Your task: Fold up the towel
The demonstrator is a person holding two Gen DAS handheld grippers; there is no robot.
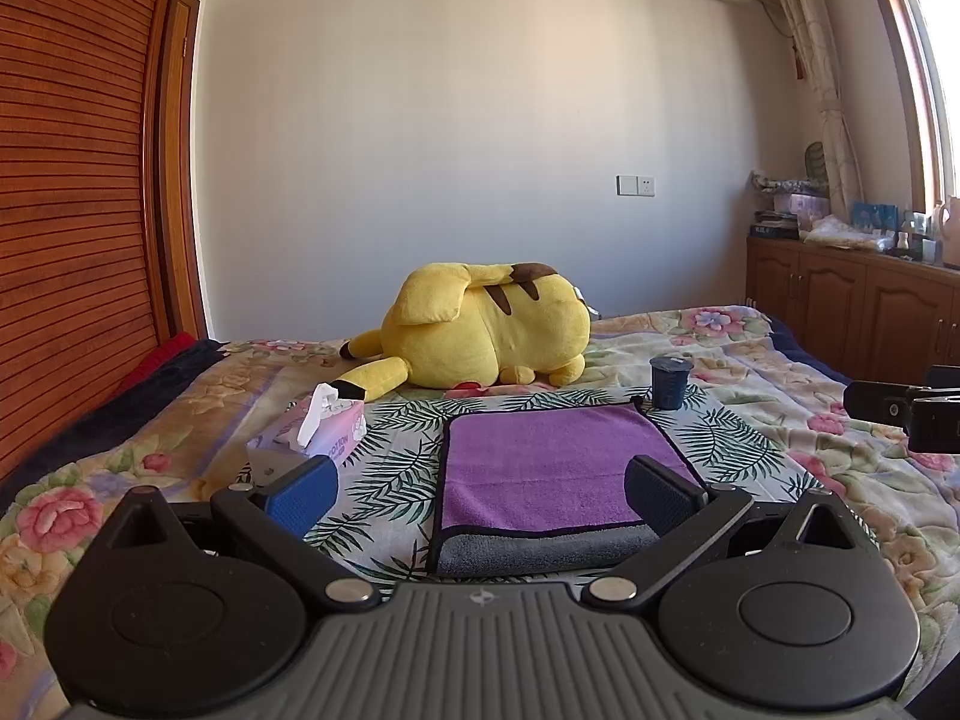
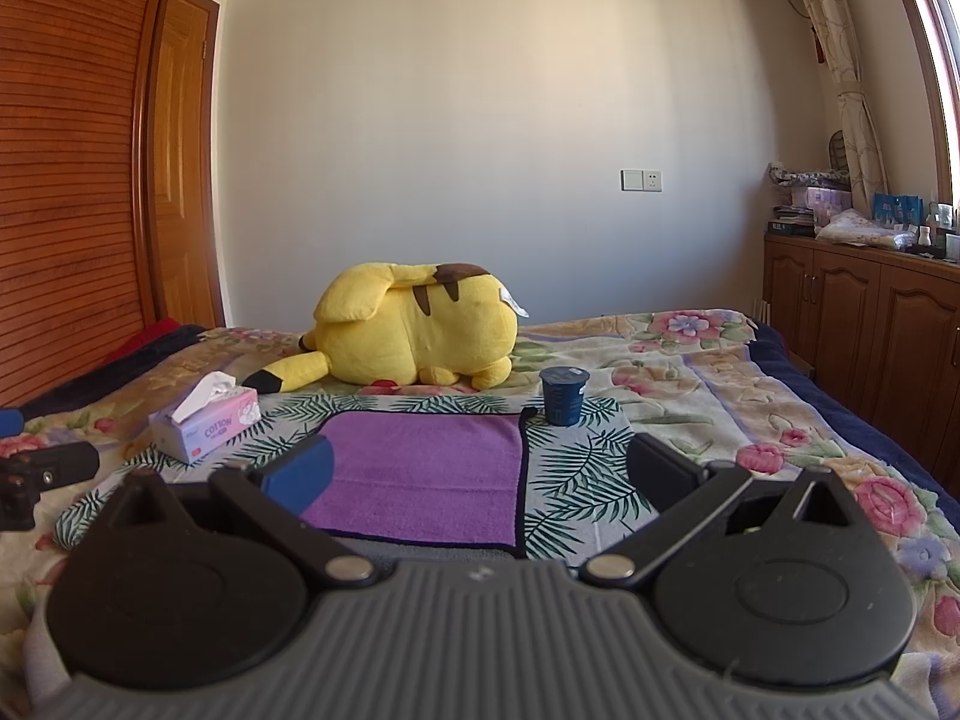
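A purple towel with a grey underside and dark trim lies flat on the bed, its near edge turned up to show grey. It also shows in the right wrist view. My left gripper is open and empty, held just above the towel's near edge. My right gripper is open and empty, over the towel's near right side. The right gripper's body shows at the right edge of the left wrist view.
A yellow plush toy lies behind the towel. A tissue box sits to the towel's left, a dark blue cup at its far right corner. Wooden cabinets stand right of the floral bed cover.
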